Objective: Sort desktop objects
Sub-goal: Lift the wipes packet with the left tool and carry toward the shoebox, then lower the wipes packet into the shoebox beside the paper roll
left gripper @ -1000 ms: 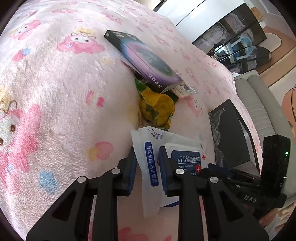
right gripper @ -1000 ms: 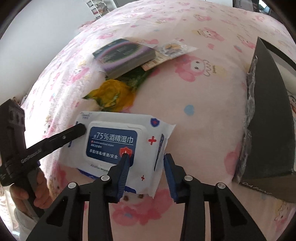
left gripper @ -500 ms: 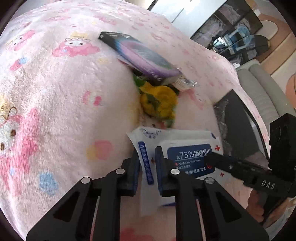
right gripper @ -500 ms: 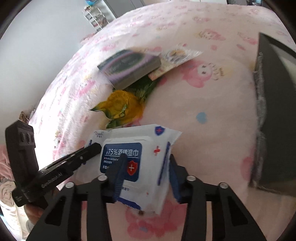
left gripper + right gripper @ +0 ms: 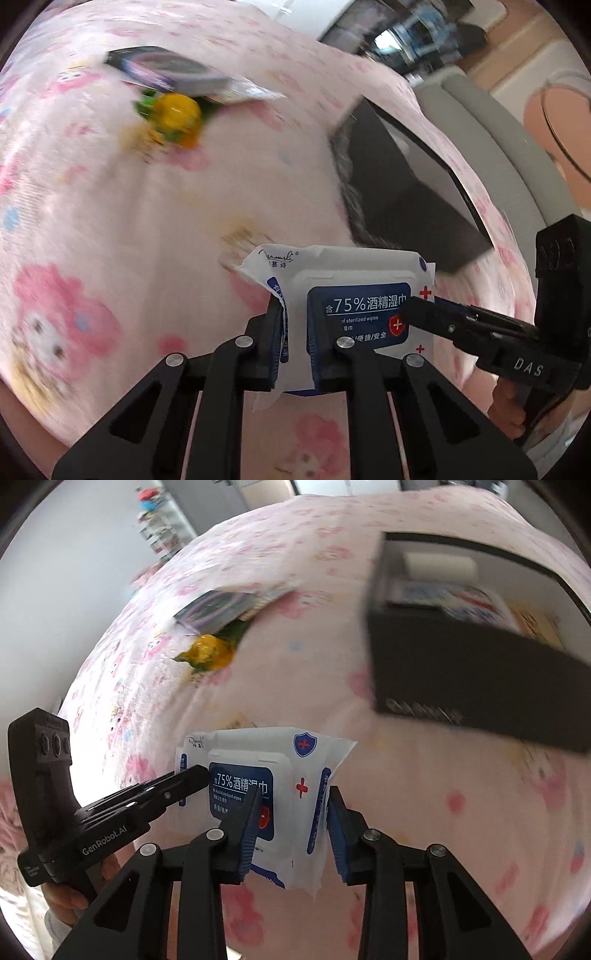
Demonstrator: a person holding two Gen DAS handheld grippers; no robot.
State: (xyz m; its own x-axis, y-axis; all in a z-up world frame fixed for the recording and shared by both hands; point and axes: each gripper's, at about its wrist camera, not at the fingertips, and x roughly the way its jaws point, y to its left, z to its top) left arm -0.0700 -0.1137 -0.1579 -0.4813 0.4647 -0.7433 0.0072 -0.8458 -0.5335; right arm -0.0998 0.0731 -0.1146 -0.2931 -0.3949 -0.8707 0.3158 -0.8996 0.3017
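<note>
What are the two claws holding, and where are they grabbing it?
Both hold the wet wipes pack. The left claw pinches its left end flap; the right claw, closing, grips its right end.

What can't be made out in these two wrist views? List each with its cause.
- Dark purple box, left wrist view: print unreadable, motion blur.
- Yellow-green packet, both views: lettering too blurred to read.
- Black bin contents, left wrist view: hidden by its near wall; right wrist view: smeared.
- Wipes pack label, right wrist view: partly covered by right gripper and left gripper.
</note>
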